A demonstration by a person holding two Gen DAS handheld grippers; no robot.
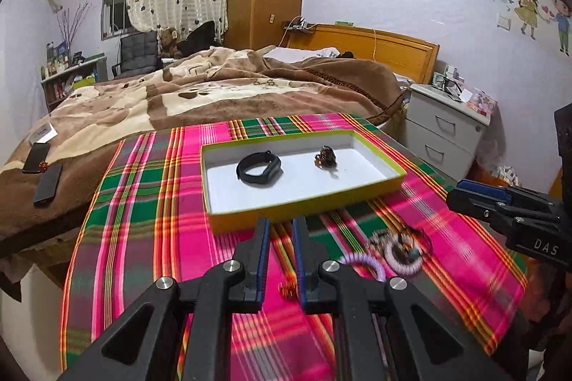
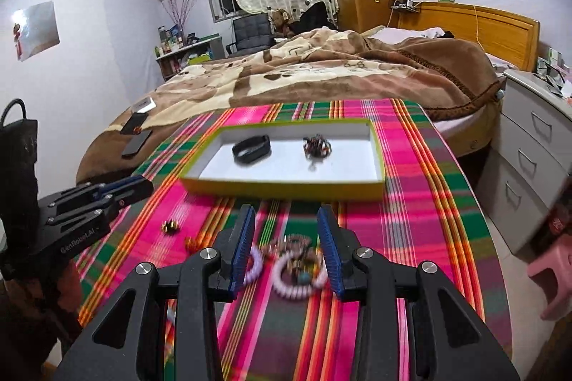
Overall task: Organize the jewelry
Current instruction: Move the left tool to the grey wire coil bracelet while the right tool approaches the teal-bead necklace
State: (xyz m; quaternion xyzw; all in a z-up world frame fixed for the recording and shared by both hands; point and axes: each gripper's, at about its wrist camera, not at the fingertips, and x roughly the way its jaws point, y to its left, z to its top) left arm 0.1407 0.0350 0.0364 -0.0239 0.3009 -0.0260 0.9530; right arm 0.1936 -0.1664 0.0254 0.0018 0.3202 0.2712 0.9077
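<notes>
A shallow yellow-rimmed white tray [image 1: 386,182] [image 2: 379,152] sits on the plaid cloth. It holds a black wristband [image 1: 260,169] [image 2: 251,149] and a dark beaded piece [image 1: 325,158] [image 2: 316,146]. My left gripper [image 1: 281,227] is open a little, empty, just short of the tray's near rim; a small orange ring [image 1: 287,290] lies between its fingers on the cloth. My right gripper [image 2: 286,216] is open wide, straddling a blurred pile of lilac coil bands and beads [image 2: 295,268] [image 1: 400,250]. A gold piece [image 2: 170,226] and the orange ring [image 2: 190,242] lie to the left.
The plaid cloth [image 1: 150,202] covers a small table beside a bed with a brown blanket [image 1: 214,94]. Two phones [image 1: 43,173] lie on the bed. A white nightstand [image 1: 447,130] stands at the right, a pink stool [image 2: 552,266] on the floor.
</notes>
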